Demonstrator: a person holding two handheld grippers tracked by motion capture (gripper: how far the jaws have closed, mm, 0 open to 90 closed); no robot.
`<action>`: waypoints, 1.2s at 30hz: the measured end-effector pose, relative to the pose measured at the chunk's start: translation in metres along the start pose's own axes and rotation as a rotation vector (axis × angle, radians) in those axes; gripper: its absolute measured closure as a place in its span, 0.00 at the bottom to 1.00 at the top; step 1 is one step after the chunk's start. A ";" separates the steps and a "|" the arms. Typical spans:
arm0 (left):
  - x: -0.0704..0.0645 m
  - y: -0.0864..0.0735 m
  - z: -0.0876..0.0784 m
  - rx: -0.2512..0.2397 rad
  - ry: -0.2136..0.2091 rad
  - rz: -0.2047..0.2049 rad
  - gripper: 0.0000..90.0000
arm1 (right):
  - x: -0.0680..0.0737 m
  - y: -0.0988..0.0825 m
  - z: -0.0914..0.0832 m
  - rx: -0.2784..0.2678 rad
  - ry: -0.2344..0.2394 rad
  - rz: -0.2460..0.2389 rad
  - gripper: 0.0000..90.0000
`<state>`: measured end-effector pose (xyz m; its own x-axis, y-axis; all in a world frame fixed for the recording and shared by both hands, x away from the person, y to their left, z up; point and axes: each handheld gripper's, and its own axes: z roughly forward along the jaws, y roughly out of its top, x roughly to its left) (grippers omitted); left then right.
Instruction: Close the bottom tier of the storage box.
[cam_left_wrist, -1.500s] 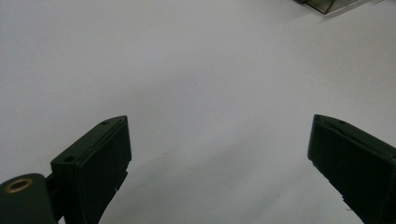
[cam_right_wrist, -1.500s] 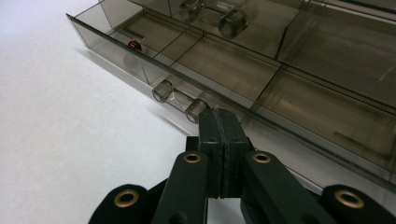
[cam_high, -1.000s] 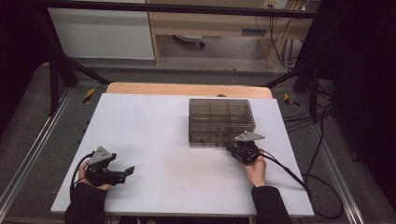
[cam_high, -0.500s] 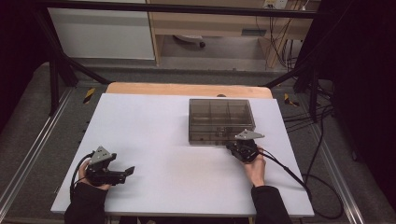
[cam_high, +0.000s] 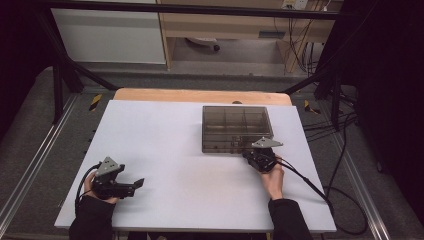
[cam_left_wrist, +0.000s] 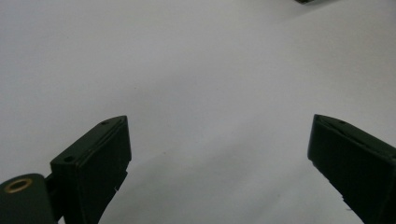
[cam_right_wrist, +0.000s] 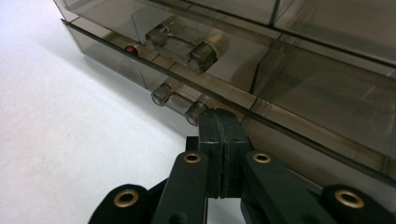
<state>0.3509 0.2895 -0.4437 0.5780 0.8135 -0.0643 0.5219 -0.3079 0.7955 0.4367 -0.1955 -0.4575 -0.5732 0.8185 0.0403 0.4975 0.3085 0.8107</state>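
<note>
My left gripper (cam_high: 131, 185) rests near the tabletop's (cam_high: 165, 140) front-left corner, fingers (cam_left_wrist: 100, 154) spread wide over bare surface with nothing between them, so I'd leave it parked unless the box needs steadying. The smoky compartment box (cam_high: 235, 127) sits toward the back-right of the tabletop, and my right gripper (cam_right_wrist: 219, 135) has its fingers clenched together, empty, tips right at the front wall beside the clear latch (cam_right_wrist: 180, 100). I'd work the tip under that latch gently, since a hard push could slide the box; nothing blocks the way.
</note>
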 end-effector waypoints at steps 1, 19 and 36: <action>0.000 0.000 0.000 0.000 0.000 0.000 0.06 | 0.000 0.000 0.000 -0.001 -0.003 0.001 1.00; 0.000 0.000 0.000 0.001 -0.002 -0.001 0.06 | -0.001 0.002 0.002 -0.007 -0.016 -0.006 0.98; -0.001 0.000 0.001 0.012 -0.011 0.003 0.06 | 0.015 -0.004 -0.037 -0.040 0.034 -0.012 0.43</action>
<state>0.3512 0.2884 -0.4446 0.5864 0.8072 -0.0680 0.5275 -0.3168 0.7883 0.4015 -0.2024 -0.4383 -0.6012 0.7975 0.0503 0.4645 0.2975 0.8341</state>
